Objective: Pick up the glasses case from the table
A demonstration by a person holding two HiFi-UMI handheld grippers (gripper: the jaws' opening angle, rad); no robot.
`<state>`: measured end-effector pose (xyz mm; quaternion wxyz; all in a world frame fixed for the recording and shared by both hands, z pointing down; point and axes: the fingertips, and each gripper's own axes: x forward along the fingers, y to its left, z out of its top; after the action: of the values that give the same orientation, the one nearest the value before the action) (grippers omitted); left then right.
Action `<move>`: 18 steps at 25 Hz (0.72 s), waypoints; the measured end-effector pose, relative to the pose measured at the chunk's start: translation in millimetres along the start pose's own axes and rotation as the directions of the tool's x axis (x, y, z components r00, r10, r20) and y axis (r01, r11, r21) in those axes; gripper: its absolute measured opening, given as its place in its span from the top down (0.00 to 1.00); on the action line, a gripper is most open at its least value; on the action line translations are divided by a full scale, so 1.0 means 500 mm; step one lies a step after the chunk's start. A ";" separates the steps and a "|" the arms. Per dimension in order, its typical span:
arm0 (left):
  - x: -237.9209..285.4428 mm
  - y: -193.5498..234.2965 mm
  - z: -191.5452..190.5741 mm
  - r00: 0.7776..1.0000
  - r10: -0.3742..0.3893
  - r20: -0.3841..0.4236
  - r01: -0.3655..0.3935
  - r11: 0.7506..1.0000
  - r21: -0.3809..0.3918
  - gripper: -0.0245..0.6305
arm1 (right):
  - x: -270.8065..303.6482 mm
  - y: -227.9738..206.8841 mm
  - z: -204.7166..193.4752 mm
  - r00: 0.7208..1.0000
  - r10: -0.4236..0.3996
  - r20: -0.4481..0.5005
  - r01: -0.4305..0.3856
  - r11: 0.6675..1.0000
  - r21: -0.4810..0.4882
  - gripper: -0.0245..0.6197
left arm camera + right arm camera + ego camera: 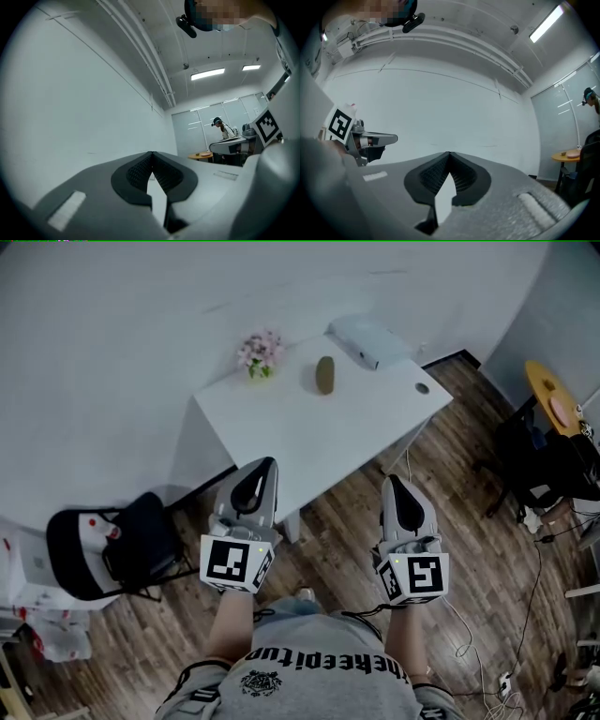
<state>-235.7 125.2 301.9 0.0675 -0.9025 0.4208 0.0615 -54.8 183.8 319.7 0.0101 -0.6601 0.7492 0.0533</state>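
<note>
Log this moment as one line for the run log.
stage: case not yet reached | left gripper: shut, empty | right gripper: shut, empty | glasses case: on table, untouched

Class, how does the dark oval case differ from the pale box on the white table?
The dark olive oval glasses case is small and rounded; the pale rectangular box is larger and blockier. The case lies inward from the edges; the box sits at the far corner. Both rest on the white table.
</note>
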 end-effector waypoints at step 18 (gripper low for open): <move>0.097 0.016 -0.020 1.000 -0.013 0.002 0.013 1.000 0.002 0.93 | 0.072 -0.059 -0.013 1.000 -0.010 0.000 0.010 1.000 -0.012 0.96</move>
<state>-210.5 82.1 302.9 0.0692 -0.9050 0.4151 0.0618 -29.9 144.2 320.9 0.0061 -0.6639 0.7456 0.0577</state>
